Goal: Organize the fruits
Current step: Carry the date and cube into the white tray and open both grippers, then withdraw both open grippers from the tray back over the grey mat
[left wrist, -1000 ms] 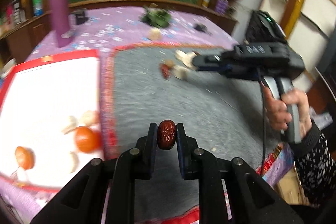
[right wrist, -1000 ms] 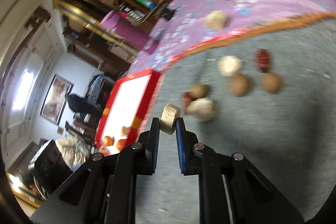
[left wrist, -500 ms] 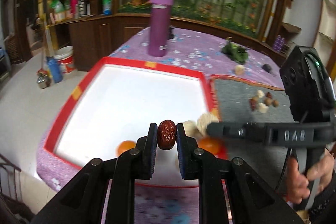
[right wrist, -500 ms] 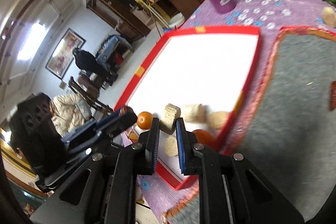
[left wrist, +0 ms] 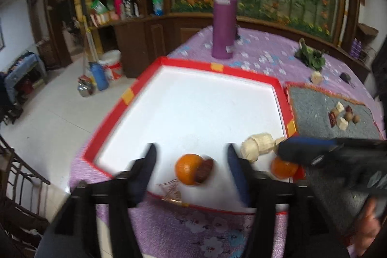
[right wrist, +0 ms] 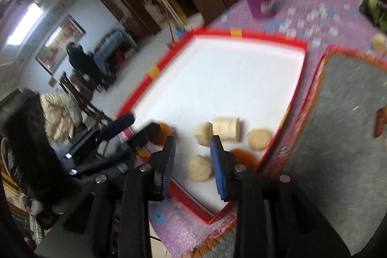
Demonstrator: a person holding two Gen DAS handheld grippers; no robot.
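In the left wrist view my left gripper point(left wrist: 191, 152) stands open over the near edge of the red-rimmed white tray point(left wrist: 183, 62). Just below it a dark red date point(left wrist: 205, 169) lies free against an orange point(left wrist: 187, 168). From its own camera my right gripper point(right wrist: 192, 145) is open too, with nothing between its fingers. Ahead of it a pale cut chunk point(right wrist: 226, 128) lies in the tray point(right wrist: 266, 37) among three other pale pieces point(right wrist: 200, 168). A second orange point(right wrist: 239, 156) sits partly behind the right finger.
A grey mat point(left wrist: 321, 100) right of the tray carries several small dates, nuts and pale chunks point(left wrist: 343, 123). A tall purple bottle point(left wrist: 223, 21) stands behind the tray on the purple flowered cloth. The right gripper's body point(left wrist: 338, 156) crosses the tray's near right corner.
Both grippers carried their pieces from the mat to the tray and then opened. The date now lies by the orange and the pale chunk lies in the tray.
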